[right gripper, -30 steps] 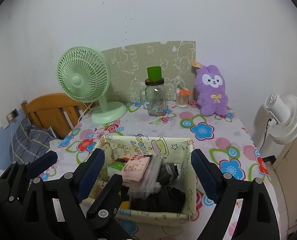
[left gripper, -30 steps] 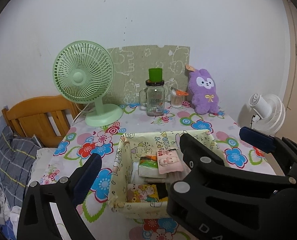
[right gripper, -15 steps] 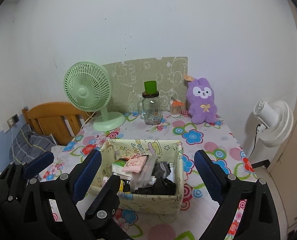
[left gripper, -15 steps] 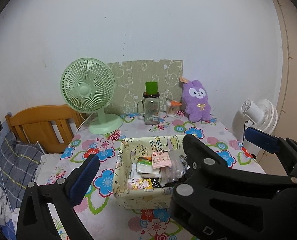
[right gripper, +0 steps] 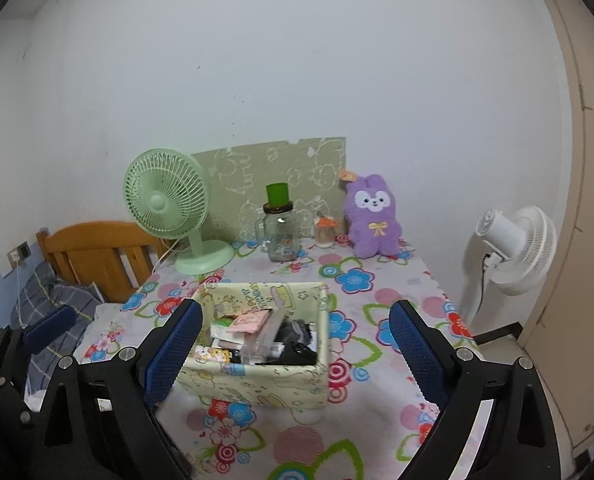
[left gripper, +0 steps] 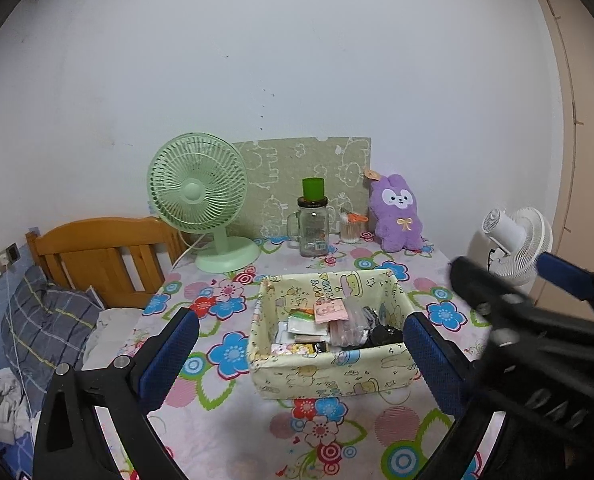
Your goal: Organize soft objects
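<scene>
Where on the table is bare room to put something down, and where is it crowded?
Free: the tablecloth between the fabric box and the purple plush rabbit, and the strip between the box and the green fan. Crowded: the back row by the wall, with fan, glass jar, small cup and rabbit.

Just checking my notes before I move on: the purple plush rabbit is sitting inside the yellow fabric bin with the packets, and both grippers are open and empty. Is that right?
Not quite. The purple plush rabbit is not in the yellow fabric bin; it stands at the back of the table against the wall, as the right wrist view shows. The rest holds: the bin holds packets, and the left gripper and right gripper are open and empty.
</scene>
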Demonstrator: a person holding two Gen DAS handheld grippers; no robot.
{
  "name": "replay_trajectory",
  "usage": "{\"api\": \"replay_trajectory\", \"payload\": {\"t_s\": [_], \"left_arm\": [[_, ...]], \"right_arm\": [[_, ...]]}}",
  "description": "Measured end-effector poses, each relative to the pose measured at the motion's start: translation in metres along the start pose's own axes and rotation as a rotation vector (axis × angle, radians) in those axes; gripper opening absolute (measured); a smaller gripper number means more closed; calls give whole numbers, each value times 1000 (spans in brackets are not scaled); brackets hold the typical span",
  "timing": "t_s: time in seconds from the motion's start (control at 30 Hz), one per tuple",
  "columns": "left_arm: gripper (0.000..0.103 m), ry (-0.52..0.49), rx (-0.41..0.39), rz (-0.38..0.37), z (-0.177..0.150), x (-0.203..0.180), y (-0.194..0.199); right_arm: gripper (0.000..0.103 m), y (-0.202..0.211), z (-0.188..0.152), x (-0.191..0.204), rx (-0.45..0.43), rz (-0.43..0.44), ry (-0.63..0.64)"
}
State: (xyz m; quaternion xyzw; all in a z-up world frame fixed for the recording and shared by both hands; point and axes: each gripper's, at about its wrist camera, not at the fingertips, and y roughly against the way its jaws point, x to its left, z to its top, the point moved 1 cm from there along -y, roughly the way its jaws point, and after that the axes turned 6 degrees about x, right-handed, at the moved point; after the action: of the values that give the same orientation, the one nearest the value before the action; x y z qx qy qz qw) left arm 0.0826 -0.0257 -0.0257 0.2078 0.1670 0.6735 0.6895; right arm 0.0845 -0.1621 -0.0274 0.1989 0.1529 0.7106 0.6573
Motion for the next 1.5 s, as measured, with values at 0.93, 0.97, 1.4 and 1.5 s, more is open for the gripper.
{"api": "replay_trajectory", "payload": {"t_s": [0.93, 0.97, 1.4, 1.5], "left_arm": [[103, 74, -53, 45, -25, 39, 44], [103, 76, -50, 46, -25, 39, 43], [103, 75, -49, 52, -25, 40, 45], [103, 73, -49, 52, -25, 41, 44]], "right_arm": [[97, 57, -29, -23, -75, -67, -16], [97, 57, -28, -23, -75, -65, -14], [97, 48, -25, -15, -63, -51, 2], [98, 46, -25, -16, -57, -52, 0]]}}
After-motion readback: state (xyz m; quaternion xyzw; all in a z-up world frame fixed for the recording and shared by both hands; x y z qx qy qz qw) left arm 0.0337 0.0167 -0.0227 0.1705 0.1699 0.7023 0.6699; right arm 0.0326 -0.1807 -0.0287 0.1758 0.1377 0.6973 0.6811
